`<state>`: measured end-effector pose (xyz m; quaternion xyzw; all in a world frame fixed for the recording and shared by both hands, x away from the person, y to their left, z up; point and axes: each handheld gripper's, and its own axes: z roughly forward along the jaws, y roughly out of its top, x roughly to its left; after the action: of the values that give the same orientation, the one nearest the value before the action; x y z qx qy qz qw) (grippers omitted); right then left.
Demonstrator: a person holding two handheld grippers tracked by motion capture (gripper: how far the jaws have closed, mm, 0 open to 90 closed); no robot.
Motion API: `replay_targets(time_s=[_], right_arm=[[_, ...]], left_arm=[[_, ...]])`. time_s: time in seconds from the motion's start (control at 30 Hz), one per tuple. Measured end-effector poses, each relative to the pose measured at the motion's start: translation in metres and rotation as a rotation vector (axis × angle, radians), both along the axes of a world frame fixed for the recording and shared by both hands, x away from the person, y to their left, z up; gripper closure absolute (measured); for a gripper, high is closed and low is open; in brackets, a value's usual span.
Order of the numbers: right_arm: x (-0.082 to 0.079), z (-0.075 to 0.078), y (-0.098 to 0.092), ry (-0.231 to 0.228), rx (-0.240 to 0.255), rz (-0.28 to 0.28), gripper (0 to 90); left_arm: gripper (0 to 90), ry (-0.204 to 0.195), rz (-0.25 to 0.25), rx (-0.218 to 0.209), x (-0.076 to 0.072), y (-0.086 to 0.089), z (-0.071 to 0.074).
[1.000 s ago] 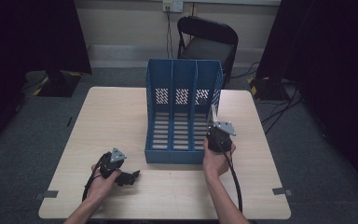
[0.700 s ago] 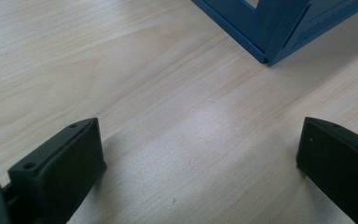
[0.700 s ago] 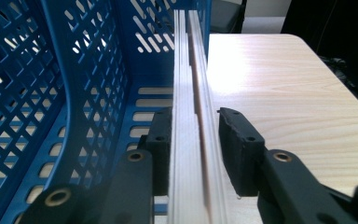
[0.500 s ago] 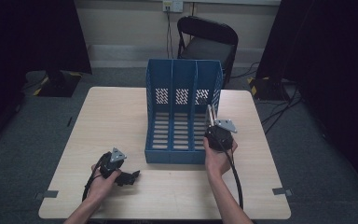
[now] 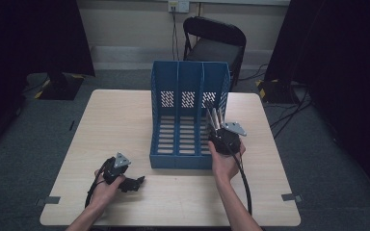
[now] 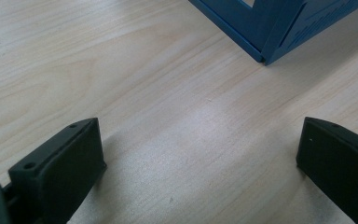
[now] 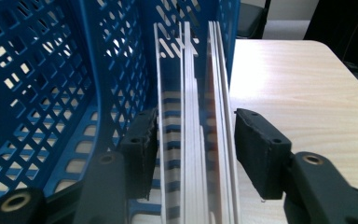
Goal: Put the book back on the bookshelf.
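Setting: while a person's forearms reach in from the near edge, a light wooden table (image 5: 125, 120) is seen from above, with a black folding chair (image 5: 215, 41) behind it on grey floor.
File holder: a blue three-slot file holder (image 5: 185, 120) is stood at the table's middle, open side toward the person.
Left gripper: the left gripper (image 5: 134, 183) is rested low on the table near the front left, well apart from the holder; its jaws are spread wide with bare wood between them.
Right gripper: the right gripper (image 5: 212, 113) is held at the holder's right-hand slot, jaws pointing away from the person.
Boards: a stack of thin white boards (image 7: 200, 140) is stood on edge between the right jaws, beside the blue perforated divider; the left jaw touches the stack, a slight gap is seen at the right jaw, so the jaws are parted around it.
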<state>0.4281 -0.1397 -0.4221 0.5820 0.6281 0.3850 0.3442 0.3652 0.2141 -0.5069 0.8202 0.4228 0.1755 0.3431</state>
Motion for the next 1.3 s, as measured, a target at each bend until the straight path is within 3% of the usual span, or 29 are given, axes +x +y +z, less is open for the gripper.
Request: replay_targets(time_s=[0.33, 0.83, 1.0, 1.3], right_arm=[[0.002, 0.003, -0.005, 0.011, 0.035, 0.063, 40.9], [0.006, 0.018, -0.025, 0.014, 0.153, 0.234, 20.3], [0.005, 0.021, -0.032, 0.008, 0.153, 0.272, 18.2], [0.001, 0.02, -0.037, 0.054, 0.138, 0.307, 14.5]], left_arm=[[0.0, 0.0, 0.0, 0.0, 0.0, 0.0, 0.0], [0.0, 0.001, -0.001, 0.0, 0.0, 0.0, 0.0], [0.0, 0.0, -0.005, -0.001, 0.0, 0.001, 0.0], [0.0, 0.0, -0.006, -0.002, 0.001, 0.002, 0.0]])
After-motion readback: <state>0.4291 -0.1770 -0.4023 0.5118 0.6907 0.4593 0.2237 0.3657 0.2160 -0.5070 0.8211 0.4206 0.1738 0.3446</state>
